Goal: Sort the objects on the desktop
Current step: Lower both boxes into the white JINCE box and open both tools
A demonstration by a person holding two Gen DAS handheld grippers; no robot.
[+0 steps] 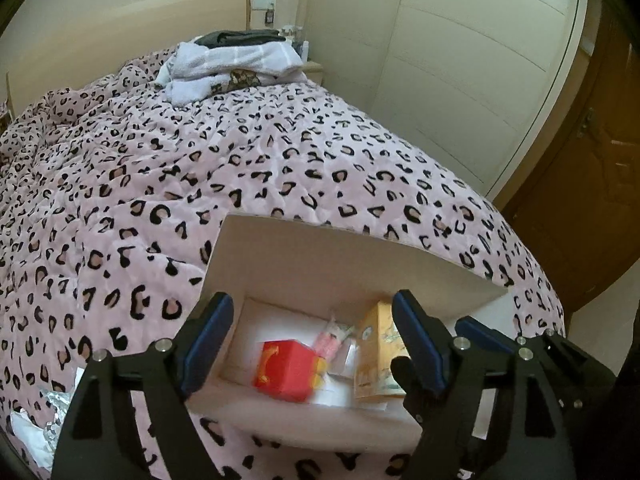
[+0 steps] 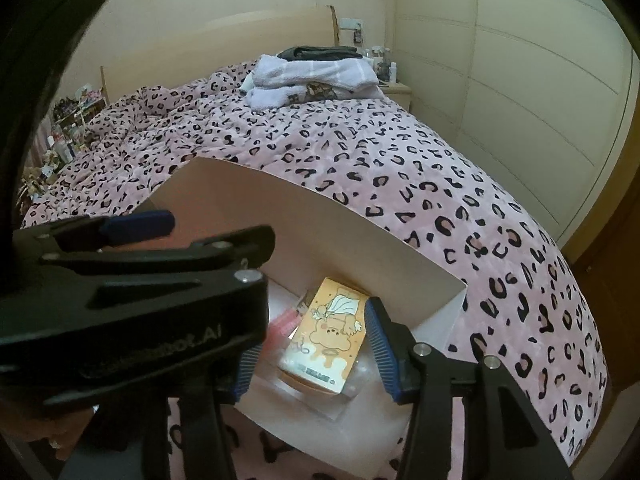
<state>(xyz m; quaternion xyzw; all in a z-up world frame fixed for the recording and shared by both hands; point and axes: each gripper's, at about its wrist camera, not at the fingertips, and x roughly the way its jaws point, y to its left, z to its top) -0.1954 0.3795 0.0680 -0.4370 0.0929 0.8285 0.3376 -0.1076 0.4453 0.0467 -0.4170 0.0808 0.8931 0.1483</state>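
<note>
We hold both grippers over the white box [image 1: 360, 256] on the leopard quilt [image 1: 280, 152]: the left gripper [image 1: 312, 344] gapes wide with nothing between its pads, the red carton [image 1: 286, 370] blurred inside the box just under it. The right gripper [image 2: 316, 350] stands part open astride the orange carton [image 2: 324, 340] in the box, pads not pressing it, a pink packet [image 2: 282, 322] beside that. Far beyond the box, folded towels [image 2: 312, 80] sit on the quilt

orange card box [image 2: 324, 340] in white box [image 2: 304, 216] | right tongs [image 2: 316, 354] open around it
</note>
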